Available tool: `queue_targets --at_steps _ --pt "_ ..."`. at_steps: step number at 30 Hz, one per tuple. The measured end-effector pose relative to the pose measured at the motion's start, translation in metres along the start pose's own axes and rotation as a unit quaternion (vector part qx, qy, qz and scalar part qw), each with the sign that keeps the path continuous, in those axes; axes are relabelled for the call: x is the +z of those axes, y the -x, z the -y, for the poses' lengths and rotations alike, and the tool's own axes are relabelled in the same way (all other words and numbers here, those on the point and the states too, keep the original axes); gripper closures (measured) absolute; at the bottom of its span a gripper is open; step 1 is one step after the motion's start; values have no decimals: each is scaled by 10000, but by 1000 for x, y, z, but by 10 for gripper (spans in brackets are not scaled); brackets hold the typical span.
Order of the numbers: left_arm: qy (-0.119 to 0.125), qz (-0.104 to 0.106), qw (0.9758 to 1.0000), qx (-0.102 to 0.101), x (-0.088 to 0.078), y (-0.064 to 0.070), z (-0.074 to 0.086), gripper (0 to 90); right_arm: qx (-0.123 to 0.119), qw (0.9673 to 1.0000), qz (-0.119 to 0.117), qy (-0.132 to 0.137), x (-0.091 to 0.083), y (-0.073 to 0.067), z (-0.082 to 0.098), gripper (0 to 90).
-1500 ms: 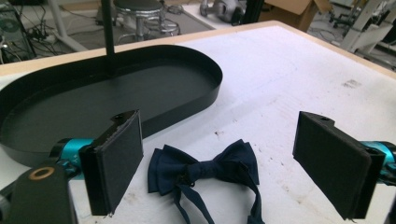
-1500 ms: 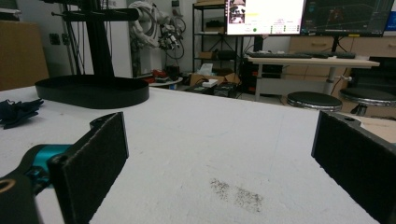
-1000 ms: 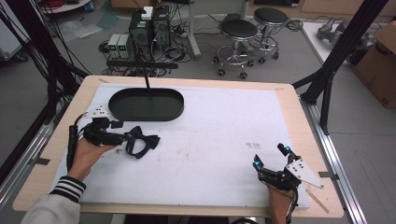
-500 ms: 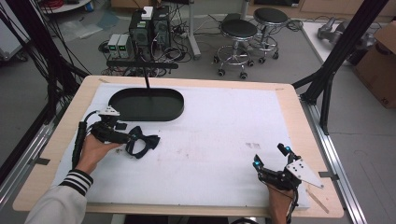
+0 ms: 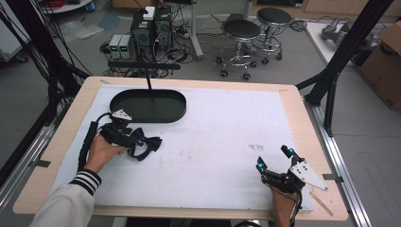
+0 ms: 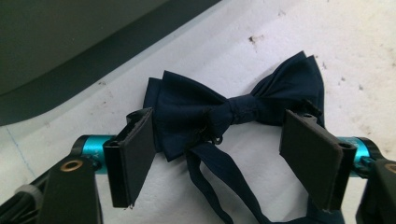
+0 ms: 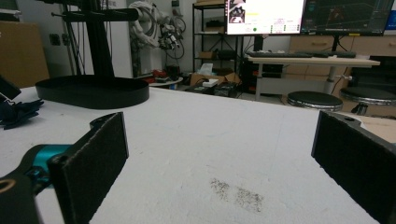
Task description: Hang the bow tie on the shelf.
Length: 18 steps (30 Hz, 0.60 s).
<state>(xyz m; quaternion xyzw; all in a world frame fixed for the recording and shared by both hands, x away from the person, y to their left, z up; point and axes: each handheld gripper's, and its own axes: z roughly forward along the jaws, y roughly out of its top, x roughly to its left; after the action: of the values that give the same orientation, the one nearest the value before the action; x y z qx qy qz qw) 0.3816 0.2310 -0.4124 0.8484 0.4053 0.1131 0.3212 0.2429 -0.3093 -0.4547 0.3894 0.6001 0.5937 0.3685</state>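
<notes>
Left gripper view has the left gripper (image 6: 219,158), fingers spread, straddling a navy fabric bow tie (image 6: 233,107) on the white-covered table (image 5: 222,142), apparently poised to pinch its knot; the right gripper (image 5: 276,165) idles, fingers released.

Just ahead of your right gripper (image 7: 219,158), between its jaws: grey smudge (image 7: 236,193) on the white mat (image 7: 196,135); far beyond it, two stools (image 7: 313,99), a desk (image 7: 313,60), two lit monitors (image 7: 264,16); PC towers (image 5: 152,26) on the floor far ahead-left; cardboard box (image 5: 384,66) off to its right.
</notes>
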Motion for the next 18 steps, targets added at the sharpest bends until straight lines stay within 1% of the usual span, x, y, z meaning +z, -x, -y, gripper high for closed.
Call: queue_targets --at_steps 4,7,9,10,12,15,16,18 --pt "-111 -23 9999 116 3 1 0 301 -2 10000 3 0 0 0 0 27" --pt "-97 -19 9999 106 4 1 1 343 0 10000 1 2 0 0 0 27" --pt "-117 -22 9998 127 5 1 0 354 0 10000 2 0 0 0 0 27" --pt "-120 -18 9998 135 5 1 1 367 -57 10000 12 34 0 1 0 27" --pt "-155 -30 9998 149 6 2 1 377 -23 10000 7 14 0 1 0 27" --pt "-233 -96 9995 186 8 3 1 385 -54 10000 12 32 0 1 0 27" --pt "-263 -136 9993 233 9 5 1 397 -53 10000 11 31 0 1 0 27" --pt "-254 -153 9993 226 10 6 0 406 -47 10000 11 28 0 1 0 27"
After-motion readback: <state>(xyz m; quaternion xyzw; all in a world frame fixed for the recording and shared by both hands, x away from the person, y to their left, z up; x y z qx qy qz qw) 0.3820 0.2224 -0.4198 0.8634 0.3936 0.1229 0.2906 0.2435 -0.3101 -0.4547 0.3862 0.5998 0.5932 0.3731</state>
